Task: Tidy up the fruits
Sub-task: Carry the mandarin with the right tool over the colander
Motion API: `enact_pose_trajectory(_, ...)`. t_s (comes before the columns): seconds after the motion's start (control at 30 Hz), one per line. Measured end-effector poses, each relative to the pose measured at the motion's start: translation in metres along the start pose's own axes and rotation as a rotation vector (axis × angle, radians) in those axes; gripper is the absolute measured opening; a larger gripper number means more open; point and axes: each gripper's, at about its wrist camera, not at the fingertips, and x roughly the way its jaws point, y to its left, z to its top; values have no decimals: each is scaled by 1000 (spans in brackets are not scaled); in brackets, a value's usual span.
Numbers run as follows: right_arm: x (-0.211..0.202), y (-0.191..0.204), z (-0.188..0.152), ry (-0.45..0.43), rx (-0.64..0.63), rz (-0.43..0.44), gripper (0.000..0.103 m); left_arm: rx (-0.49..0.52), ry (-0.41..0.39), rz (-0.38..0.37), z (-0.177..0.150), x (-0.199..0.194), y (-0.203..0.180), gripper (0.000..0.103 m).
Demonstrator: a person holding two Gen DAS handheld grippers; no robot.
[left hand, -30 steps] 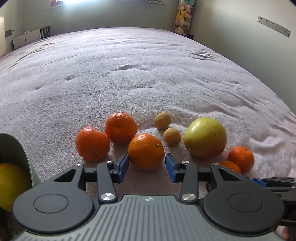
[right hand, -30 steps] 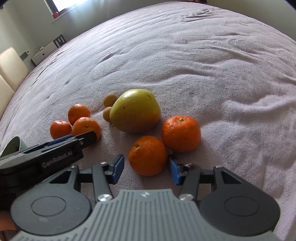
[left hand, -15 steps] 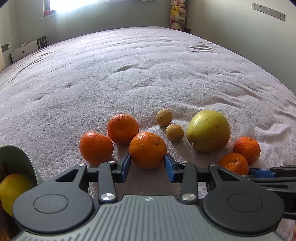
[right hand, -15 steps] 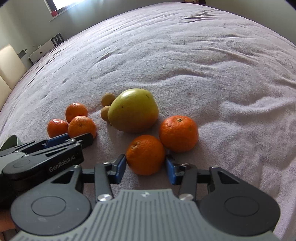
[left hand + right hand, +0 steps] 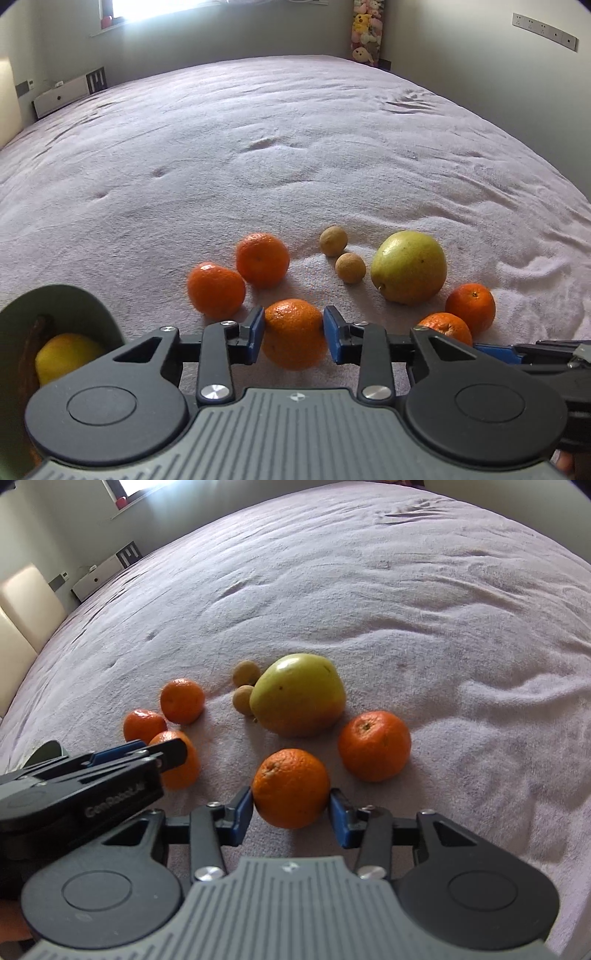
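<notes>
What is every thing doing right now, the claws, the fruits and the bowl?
left claw: closing, pads touching the near orange between them.
right claw: shut on the second orange.
other oranges: lying loose on the blanket.
big green fruit: lying loose, untouched.
small brown fruits: lying loose.
bowl: holds a yellow fruit.

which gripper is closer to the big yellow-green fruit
Right. The right gripper sits just in front of the yellow-green fruit, clamped on an orange. The left gripper, closing on another orange, is further off to its side.
</notes>
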Motion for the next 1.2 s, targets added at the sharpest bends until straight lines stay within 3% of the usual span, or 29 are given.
enact_pose_trajectory(0.77,-56,44,7,-85,-15,187,42,-89,-111,60,9,-96,35,36)
enact_pose_trajectory(0.9,-62,67,6,-93,-70,241,42,-149,-94,63,5,-111,58,31)
enact_pose_trajectory(0.93,-63,75,6,-95,-89,251,42,-170,-90,59,4,-114,65,12)
enact_pose_trajectory(0.97,-63,82,5,-96,-106,262,42,-186,-85,58,3,-116,71,9)
enact_pose_trajectory(1.2,-56,123,-9,-58,-205,309,42,-290,-39,93,-12,-117,116,9)
